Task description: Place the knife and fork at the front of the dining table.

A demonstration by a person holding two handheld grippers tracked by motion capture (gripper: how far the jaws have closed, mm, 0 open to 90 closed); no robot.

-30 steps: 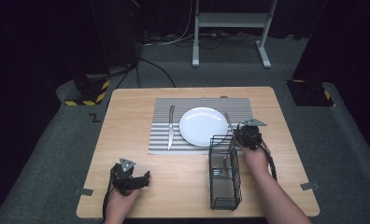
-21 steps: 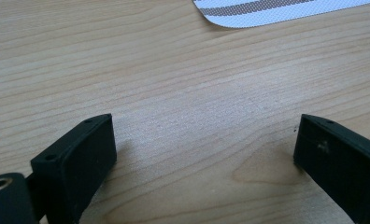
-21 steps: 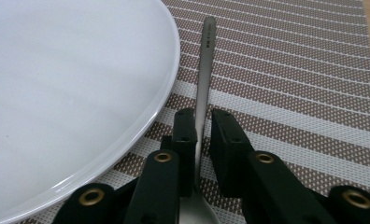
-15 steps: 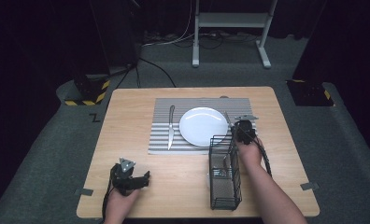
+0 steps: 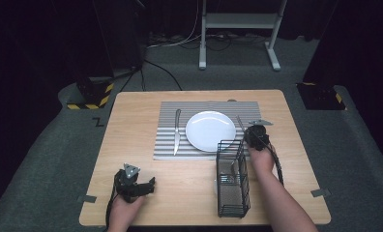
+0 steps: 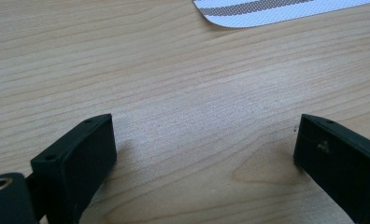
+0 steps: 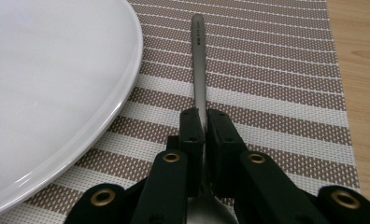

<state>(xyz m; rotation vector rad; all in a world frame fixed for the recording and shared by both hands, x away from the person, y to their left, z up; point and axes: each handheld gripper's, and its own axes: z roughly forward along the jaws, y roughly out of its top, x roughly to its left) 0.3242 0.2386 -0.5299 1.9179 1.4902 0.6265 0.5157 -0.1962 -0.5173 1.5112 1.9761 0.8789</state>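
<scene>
Spoon laid at the plate's three o'clock, right tool clamped on its handle.
Placement step; next, release cleanly. Left tool wide, idle on counter.

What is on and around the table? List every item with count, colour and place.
Plate: 1, white, centre of the placemat.
Placemat: 1, brown and white stripes, far half of the table.
Knife: 1, silver, left of the plate.
Spoon: 1, silver, right of the plate, handle clamped.
Wire caddy: 1, black, near right.
Table: 1, light wood.
Left gripper: black, open, near left.
Right gripper: black, shut on the spoon.
</scene>
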